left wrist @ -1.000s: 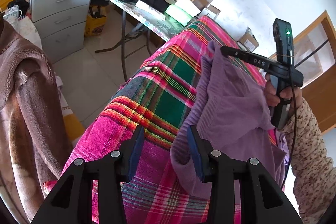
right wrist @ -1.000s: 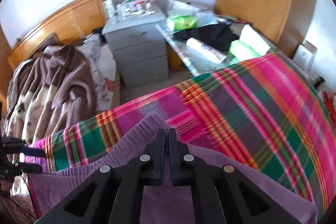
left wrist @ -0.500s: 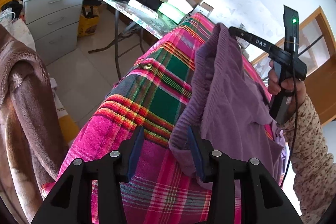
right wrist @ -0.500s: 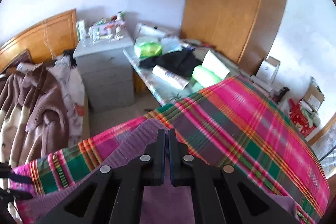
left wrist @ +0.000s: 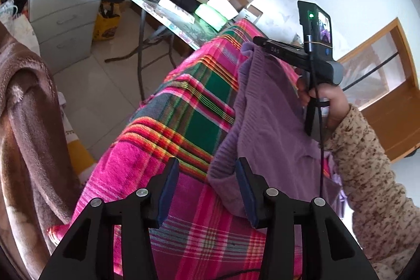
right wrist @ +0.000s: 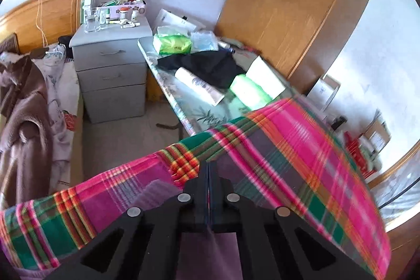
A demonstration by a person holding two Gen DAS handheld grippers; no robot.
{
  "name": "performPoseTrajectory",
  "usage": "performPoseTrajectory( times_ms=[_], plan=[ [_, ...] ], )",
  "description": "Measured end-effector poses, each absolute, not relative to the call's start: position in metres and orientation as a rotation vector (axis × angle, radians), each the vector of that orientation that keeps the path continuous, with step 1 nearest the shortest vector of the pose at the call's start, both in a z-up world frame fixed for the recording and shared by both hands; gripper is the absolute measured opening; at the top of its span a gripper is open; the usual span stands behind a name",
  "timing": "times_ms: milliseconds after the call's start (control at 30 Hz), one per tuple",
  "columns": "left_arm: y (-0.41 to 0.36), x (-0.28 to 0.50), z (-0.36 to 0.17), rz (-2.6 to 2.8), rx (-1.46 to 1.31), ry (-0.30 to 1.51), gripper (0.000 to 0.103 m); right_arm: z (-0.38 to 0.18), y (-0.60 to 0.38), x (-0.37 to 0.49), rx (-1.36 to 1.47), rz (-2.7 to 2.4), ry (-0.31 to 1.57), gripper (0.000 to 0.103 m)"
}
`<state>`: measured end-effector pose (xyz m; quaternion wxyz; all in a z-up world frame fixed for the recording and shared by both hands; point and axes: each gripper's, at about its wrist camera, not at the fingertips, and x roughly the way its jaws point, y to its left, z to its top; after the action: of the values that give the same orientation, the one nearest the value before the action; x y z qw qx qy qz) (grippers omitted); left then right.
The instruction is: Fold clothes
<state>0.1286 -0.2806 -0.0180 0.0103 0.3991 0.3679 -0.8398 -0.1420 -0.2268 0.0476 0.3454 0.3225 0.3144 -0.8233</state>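
Higher than before, the right gripper (left wrist: 258, 42) lifts the purple ribbed sweater (left wrist: 265, 120), jaws clamped on it. It hangs lengthwise down toward the left gripper (left wrist: 207, 184), whose jaws stand apart.

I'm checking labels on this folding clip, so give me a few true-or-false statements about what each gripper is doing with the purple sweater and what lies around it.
1. The right gripper is shut on the purple sweater. True.
2. The left gripper is clamped shut on the sweater. False: its jaws stand open, with the sweater's ribbed edge between them and not pinched.
3. The sweater hangs over a plaid blanket. True.
4. The blanket is plain white. False: it is pink, green and orange plaid.
5. A grey drawer unit stands beside a cluttered folding table. True.
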Motion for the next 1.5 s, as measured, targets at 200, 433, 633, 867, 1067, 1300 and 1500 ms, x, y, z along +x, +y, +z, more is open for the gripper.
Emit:
performPoseTrajectory(
  times_ms=[200, 433, 633, 867, 1067, 1300, 1500],
  plan=[
    [-0.279, 0.134, -0.015, -2.634, 1.26, 1.151, 0.047, 0.07, -0.205, -0.133, 0.83, -2.148, 0.75, 0.001],
    [-0.265, 0.134, -0.017, -2.67, 1.357, 1.105, 0.047, 0.093, -0.154, -0.098, 0.877, -2.077, 0.638, 0.004],
    [-0.265, 0.12, -0.024, -2.641, 1.43, 1.223, 0.047, 0.072, -0.103, -0.031, 0.958, -1.939, 0.572, 0.006],
    [-0.267, 0.112, -0.029, -2.553, 1.392, 1.321, 0.04, 0.051, -0.066, 0.043, 0.965, -1.789, 0.553, 0.031],
    [-0.268, 0.118, -0.026, -2.54, 1.326, 1.265, 0.01, 0.036, -0.051, 0.081, 0.948, -1.805, 0.624, 0.039],
    [-0.276, 0.129, -0.023, -2.513, 1.259, 1.291, 0.009, 0.039, -0.036, 0.112, 0.864, -1.842, 0.672, 0.042],
    [-0.275, 0.129, -0.021, -2.506, 1.241, 1.264, 0.009, 0.02, -0.045, 0.116, 0.874, -1.893, 0.766, 0.042]
  ],
)
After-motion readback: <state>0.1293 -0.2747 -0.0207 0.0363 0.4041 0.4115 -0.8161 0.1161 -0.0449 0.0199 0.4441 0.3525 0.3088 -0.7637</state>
